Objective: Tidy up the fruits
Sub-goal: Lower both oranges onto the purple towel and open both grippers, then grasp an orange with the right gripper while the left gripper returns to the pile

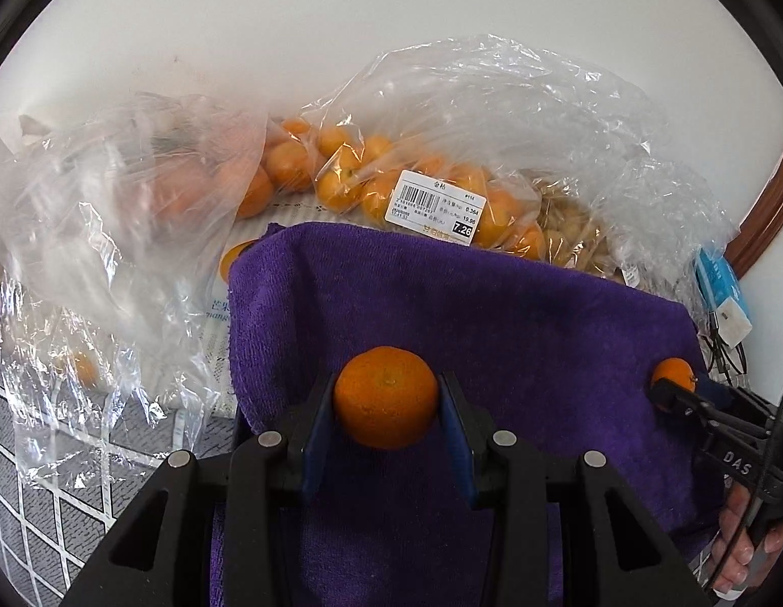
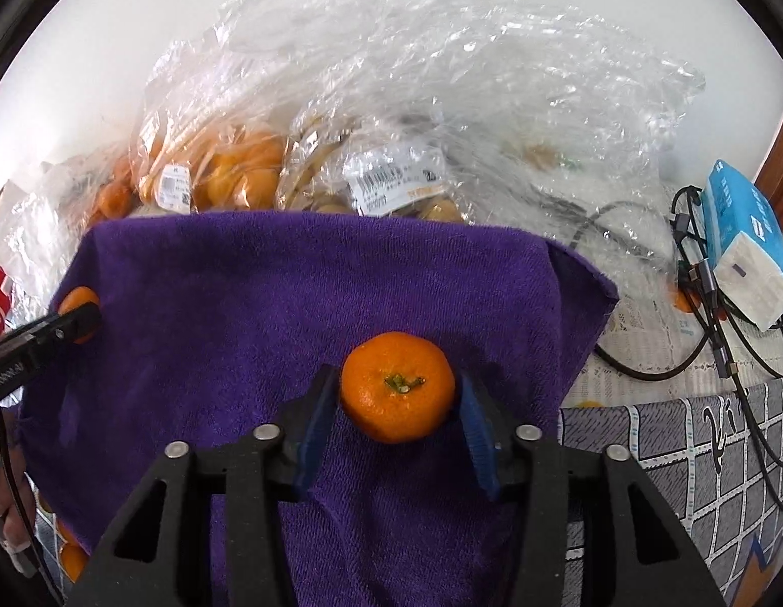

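Observation:
A purple towel [image 1: 492, 303] [image 2: 290, 278] lies spread in front of me. In the left wrist view a mandarin [image 1: 386, 397] sits low over the towel, and my left gripper [image 1: 387, 384] is shut on it, both blue pads pressing its sides. In the right wrist view a second mandarin [image 2: 397, 387], stem up, rests on the towel inside my right gripper [image 2: 397, 379], which is open: a small gap shows at the right pad. Each view catches the other gripper's finger [image 1: 667, 394] [image 2: 77, 321] beside its mandarin [image 1: 673, 372] [image 2: 77, 297] at the towel's edge.
Clear plastic bags of orange fruit [image 1: 437, 207] [image 2: 229, 172] and brownish fruit [image 2: 391, 187] pile up behind the towel against a white wall. A blue tissue pack [image 2: 745, 248] and dark cables [image 2: 695, 334] lie to the right. A grey patterned tablecloth [image 2: 695, 455] covers the table.

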### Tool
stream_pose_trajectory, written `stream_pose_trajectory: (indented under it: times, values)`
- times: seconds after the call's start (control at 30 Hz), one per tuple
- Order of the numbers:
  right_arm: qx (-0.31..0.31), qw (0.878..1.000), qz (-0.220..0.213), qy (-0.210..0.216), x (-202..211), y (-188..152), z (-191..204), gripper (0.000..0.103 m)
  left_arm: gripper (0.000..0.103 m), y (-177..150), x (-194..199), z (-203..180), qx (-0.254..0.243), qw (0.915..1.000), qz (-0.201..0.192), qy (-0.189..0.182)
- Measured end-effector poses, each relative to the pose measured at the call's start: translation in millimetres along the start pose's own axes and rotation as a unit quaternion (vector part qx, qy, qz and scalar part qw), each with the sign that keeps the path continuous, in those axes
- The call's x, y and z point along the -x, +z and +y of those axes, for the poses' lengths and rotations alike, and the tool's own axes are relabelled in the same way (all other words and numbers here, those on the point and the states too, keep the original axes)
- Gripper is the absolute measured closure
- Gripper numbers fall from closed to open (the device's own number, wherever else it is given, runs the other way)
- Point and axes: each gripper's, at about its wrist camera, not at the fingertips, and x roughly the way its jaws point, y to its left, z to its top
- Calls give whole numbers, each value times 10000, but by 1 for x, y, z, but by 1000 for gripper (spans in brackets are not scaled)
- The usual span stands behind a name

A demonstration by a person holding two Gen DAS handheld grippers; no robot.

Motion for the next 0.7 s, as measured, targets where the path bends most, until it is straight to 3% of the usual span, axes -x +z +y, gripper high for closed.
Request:
stream_pose_trajectory:
  times: [0.07,0.2,0.53,0.7]
  values:
    - [-24,9999,-167,3,9,2,0,38,63,1,-1,-2,1,10000,39,-7]
    - [-96,9985,-543,-56,30,6,-2,32,42,4,14,-3,22,9998,-180,-83]
    - [-317,9892,-1366,-420,97,7,-8,32,42,16,71,-6,65,9952,-962,-155]
    - [-445,9880,-1433,-376,125,-12,-9,32,42,17,105,-10,-36,9906,-1351,-232]
